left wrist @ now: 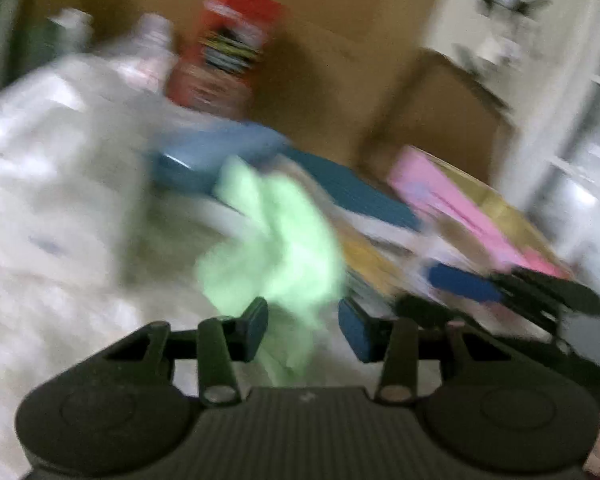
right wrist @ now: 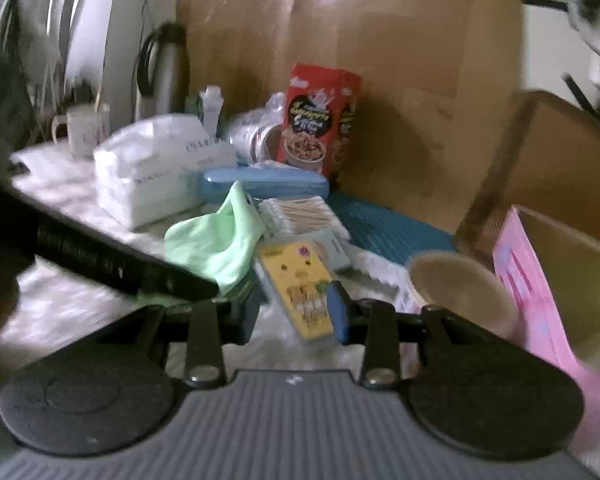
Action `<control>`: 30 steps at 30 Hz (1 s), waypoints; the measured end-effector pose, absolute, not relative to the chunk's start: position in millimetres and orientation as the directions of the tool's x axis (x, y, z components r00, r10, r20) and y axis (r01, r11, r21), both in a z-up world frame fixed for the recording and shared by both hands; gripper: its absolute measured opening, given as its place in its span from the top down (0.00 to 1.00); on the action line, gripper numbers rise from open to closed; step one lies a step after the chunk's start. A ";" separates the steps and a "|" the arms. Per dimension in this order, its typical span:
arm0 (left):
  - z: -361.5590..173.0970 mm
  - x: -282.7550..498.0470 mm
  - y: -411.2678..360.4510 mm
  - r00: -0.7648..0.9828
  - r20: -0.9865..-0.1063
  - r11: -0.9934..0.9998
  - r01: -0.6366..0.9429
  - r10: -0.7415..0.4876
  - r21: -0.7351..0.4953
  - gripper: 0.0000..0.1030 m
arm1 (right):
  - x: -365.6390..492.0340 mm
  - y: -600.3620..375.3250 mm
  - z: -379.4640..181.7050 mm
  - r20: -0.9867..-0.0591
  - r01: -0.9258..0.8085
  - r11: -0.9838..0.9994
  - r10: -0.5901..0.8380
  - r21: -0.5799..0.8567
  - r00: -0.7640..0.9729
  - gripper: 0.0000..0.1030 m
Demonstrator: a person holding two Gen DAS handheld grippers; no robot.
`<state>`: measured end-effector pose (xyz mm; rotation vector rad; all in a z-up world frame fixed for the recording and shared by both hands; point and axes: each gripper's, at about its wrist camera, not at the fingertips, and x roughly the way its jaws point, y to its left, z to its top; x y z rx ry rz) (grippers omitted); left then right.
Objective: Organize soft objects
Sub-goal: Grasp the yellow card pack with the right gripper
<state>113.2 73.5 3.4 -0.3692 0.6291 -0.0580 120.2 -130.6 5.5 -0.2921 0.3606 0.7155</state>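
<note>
Left gripper [left wrist: 303, 328] closing in on green cloth [left wrist: 272, 248].
Cloth lies crumpled on the white-covered table [right wrist: 60, 304], beside the blue case [right wrist: 266, 184]. Left jaws apart, cloth seemingly between, unpinched; blur hampers. Right gripper [right wrist: 296, 312] open, empty. Best: take a thick fold, squeeze fully, then lift.

- Both fisheye views are dim and indoors, with soft, muted colour and dark rounded corners.
- The left wrist view is heavily smeared by motion: the light green cloth [left wrist: 272, 240] and red cereal box [left wrist: 224, 48] are streaks, and only the gripper body at the bottom edge is fairly sharp.
- The right wrist view is clearer, though grainy; print on the red cereal box [right wrist: 320, 120] is nearly legible.
- Pale daylight enters at upper left there, near the curtain [right wrist: 88, 20].
- A soft shadow falls on the cardboard box [right wrist: 400, 80] behind the cereal box.
- Straight edges bow outward toward the frame borders.
</note>
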 end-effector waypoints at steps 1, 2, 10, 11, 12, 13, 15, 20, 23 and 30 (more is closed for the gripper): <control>5.0 116.2 84.2 0.816 -0.569 0.933 -0.119 -0.103 -0.339 0.60 | 126.0 -122.2 4.5 -0.428 -0.681 0.714 0.570 -0.163 0.701 0.49; 5.6 116.3 94.7 0.816 -0.572 0.921 -0.156 -0.084 -0.357 0.60 | 132.3 -114.2 3.0 -0.447 -0.682 0.709 0.559 -0.180 0.699 0.43; 17.2 70.4 113.2 0.845 -0.507 0.880 -0.101 -0.170 -0.463 0.53 | 150.8 -105.6 -5.2 -0.517 -0.715 0.683 0.562 -0.150 0.645 0.74; 19.0 65.3 111.1 0.845 -0.501 0.880 -0.084 -0.186 -0.467 0.52 | 143.3 -109.2 -3.3 -0.521 -0.723 0.674 0.568 -0.150 0.637 0.80; 20.9 64.2 108.3 0.844 -0.495 0.880 -0.060 -0.206 -0.470 0.52 | 135.4 -114.1 -1.8 -0.528 -0.732 0.668 0.578 -0.131 0.622 0.82; 23.6 60.6 103.8 0.841 -0.487 0.880 -0.027 -0.236 -0.474 0.52 | 127.4 -120.2 -0.7 -0.538 -0.746 0.658 0.593 -0.104 0.598 0.86; 25.3 58.0 93.9 0.829 -0.479 0.878 0.031 -0.290 -0.478 0.48 | 109.9 -130.9 -6.2 -0.572 -0.774 0.630 0.612 -0.064 0.546 0.85; 31.1 69.4 59.0 0.780 -0.474 0.850 0.135 -0.408 -0.509 0.48 | 64.9 -157.6 -10.9 -0.539 -0.766 0.641 0.626 -0.058 0.564 0.84; 28.9 75.5 49.0 0.765 -0.469 0.827 0.143 -0.441 -0.544 0.48 | 75.6 -157.5 -5.5 -0.508 -0.722 0.687 0.595 -0.081 0.623 0.77; 20.2 70.8 52.3 0.751 -0.497 0.834 0.128 -0.435 -0.536 0.48 | 129.2 -155.0 -10.8 -0.544 -0.694 0.719 0.568 -0.038 0.618 0.42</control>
